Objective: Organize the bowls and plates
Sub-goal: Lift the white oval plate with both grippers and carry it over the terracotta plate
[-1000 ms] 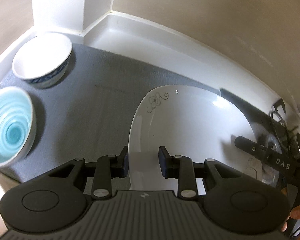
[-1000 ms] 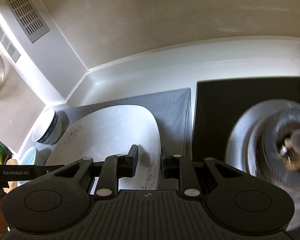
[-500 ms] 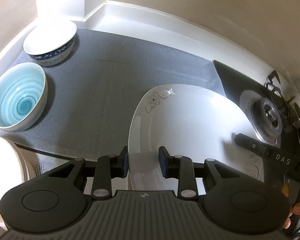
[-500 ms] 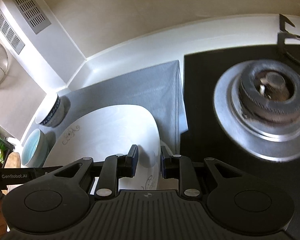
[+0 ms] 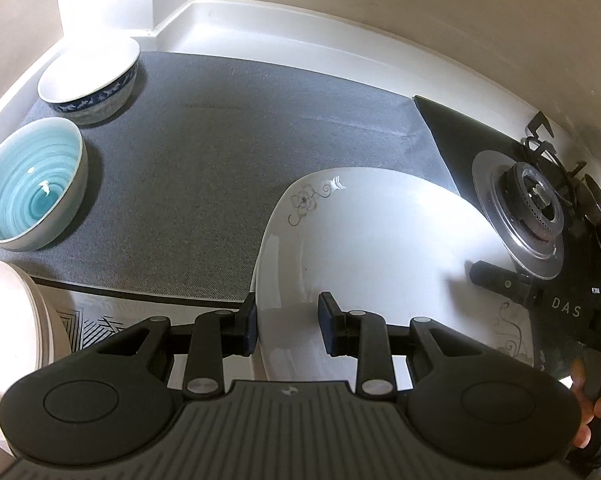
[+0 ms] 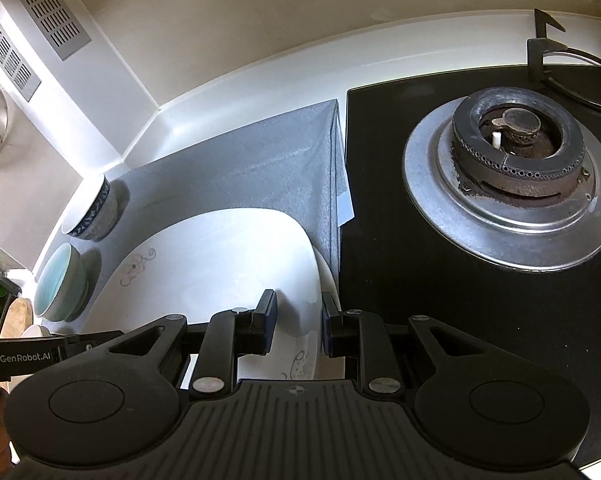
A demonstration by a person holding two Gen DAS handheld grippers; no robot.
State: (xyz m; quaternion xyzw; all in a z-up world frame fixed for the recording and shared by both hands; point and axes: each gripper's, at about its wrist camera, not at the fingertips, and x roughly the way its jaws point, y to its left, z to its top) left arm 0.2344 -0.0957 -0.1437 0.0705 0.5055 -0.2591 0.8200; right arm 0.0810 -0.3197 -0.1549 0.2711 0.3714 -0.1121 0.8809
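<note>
Grey mat (image 5: 228, 152) beside stove burner (image 6: 516, 140). White platter (image 5: 380, 240) carried over mat edge, left gripper (image 5: 287, 328) and right gripper (image 6: 298, 326) each clamping opposite rims. Keep level, lower together; bowls (image 5: 32, 184) well apart.

Right gripper (image 6: 297, 322) straddles the rim of the white floral plate (image 6: 220, 260), lower centre. Gas burner (image 6: 516, 148) fills the upper right on the black hob (image 6: 440, 280). Blue-patterned bowl (image 6: 94, 216) and turquoise bowl (image 6: 58, 284) sit far left on the grey mat (image 6: 260, 164).
</note>
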